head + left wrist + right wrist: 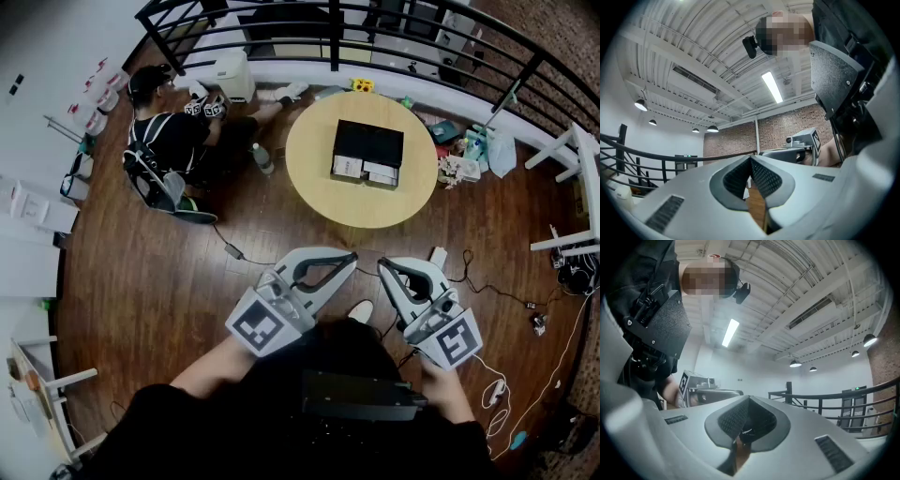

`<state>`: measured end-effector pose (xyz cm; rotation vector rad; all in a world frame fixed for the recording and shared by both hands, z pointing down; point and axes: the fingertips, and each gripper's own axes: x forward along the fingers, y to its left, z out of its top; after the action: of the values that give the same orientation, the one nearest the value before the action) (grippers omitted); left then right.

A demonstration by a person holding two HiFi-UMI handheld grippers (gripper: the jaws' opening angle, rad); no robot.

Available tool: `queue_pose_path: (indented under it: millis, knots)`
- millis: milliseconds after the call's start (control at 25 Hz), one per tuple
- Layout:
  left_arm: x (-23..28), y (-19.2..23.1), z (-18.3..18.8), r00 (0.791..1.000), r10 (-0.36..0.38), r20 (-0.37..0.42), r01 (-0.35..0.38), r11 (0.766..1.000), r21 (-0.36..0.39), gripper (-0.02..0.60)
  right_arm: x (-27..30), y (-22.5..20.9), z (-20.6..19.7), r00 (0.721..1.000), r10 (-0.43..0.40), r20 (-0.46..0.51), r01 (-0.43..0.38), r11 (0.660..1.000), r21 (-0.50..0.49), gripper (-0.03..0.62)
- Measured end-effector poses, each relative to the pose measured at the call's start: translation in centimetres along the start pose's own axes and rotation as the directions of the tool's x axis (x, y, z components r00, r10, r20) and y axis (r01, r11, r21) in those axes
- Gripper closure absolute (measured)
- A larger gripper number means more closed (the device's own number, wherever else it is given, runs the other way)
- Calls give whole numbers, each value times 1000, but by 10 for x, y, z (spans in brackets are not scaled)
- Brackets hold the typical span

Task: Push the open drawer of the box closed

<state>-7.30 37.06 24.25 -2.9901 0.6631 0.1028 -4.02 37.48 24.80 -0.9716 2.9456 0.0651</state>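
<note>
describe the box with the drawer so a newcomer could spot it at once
Find the round pale wooden table on the dark wooden floor. The black rectangular box is the only thing on it, with its drawer pulled out and white inside.

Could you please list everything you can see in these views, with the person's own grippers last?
table: one, round, light wood, on the floor ahead
box: one, black, on the table, white drawer parts along its near edge
seated person: one, dark clothes, on the floor left of the table
bottle: one, pale, on the floor between the seated person and the table
railing: one, black, curving behind the table
cables: several, dark and white, on the floor at right
left gripper: one, grey-white, shut, empty, short of the table
right gripper: one, grey-white, shut, empty, beside the left gripper
</note>
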Motion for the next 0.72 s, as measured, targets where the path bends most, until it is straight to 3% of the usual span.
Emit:
queue_pose_path:
  millis: [720]
  knots:
    - [77, -24, -7, 999, 29, -25, -29, 1000, -4, 560, -53, -55, -5, 999, 34, 9, -34, 999, 19, 595]
